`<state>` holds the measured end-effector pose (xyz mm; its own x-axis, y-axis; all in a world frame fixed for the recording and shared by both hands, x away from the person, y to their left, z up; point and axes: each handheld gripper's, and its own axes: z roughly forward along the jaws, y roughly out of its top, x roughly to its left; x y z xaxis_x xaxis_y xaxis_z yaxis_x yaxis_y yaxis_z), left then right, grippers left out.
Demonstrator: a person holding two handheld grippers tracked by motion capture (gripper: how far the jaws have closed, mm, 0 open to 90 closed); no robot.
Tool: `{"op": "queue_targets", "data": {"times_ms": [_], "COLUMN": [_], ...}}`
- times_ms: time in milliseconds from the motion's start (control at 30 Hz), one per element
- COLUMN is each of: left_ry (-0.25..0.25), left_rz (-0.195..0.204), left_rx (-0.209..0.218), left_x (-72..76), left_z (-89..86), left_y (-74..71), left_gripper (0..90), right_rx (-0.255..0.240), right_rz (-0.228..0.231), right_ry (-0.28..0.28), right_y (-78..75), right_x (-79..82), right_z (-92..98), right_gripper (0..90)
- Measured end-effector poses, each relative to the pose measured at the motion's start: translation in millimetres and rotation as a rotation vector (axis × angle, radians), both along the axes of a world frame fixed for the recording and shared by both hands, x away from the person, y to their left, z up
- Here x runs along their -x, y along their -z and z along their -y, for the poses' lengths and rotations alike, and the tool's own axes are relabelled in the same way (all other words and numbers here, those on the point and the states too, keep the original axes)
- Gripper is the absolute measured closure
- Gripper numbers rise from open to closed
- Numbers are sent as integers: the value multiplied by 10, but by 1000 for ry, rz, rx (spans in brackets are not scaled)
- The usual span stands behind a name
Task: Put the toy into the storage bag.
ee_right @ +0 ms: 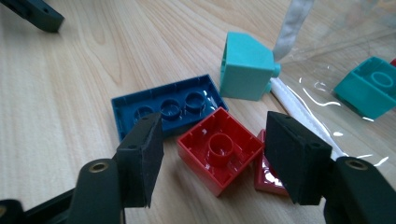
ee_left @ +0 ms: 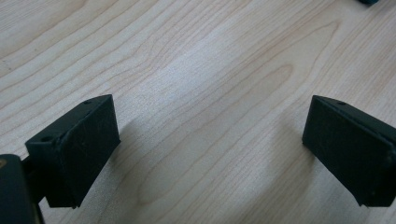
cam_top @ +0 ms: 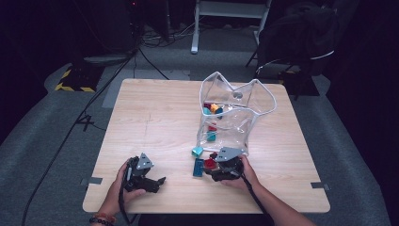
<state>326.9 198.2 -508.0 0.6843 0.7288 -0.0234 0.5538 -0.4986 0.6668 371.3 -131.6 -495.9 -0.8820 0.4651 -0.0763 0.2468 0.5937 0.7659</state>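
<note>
Right tongs (ee_right: pixel 212 154) apart, straddling red brick (ee_right: pixel 219 154) lying studs-down on tabletop (ee_left: pixel 196 70), near clear bag (cam_top: pixel 235 113) mouth; pads not yet touching brick. Dark blue flat brick (ee_right: pixel 163 108) touches red brick behind it; second red piece (ee_right: pixel 268 175) sits partly under right pad; teal brick (ee_right: pixel 246 67) just beyond. Risk: closing pad may catch second red piece or nudge blue brick, skewing grip. Glossy walls may let brick slip. Left tongs (ee_left: pixel 210 140) apart, empty, over bare wood.
</note>
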Motion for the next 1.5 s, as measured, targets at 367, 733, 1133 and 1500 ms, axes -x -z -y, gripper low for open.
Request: {"op": "queue_targets", "data": {"times_ms": [367,733,1133,1500], "left_ry": [0,0,0,0], "left_rz": [0,0,0,0], "left_rx": [0,0,1,1], "left_x": [0,0,1,1], "left_z": [0,0,0,1], "left_y": [0,0,0,0], "left_gripper": [41,41,41,41], "right_rx": [16,34,21,35], "right_rz": [17,27,35,15], "right_ry": [-11,-36,-19,-9], "right_y": [17,10,-120,-67], "right_x": [13,57,73,61], "right_z": [0,24,158,232], "right_gripper": [547,575,576,575]}}
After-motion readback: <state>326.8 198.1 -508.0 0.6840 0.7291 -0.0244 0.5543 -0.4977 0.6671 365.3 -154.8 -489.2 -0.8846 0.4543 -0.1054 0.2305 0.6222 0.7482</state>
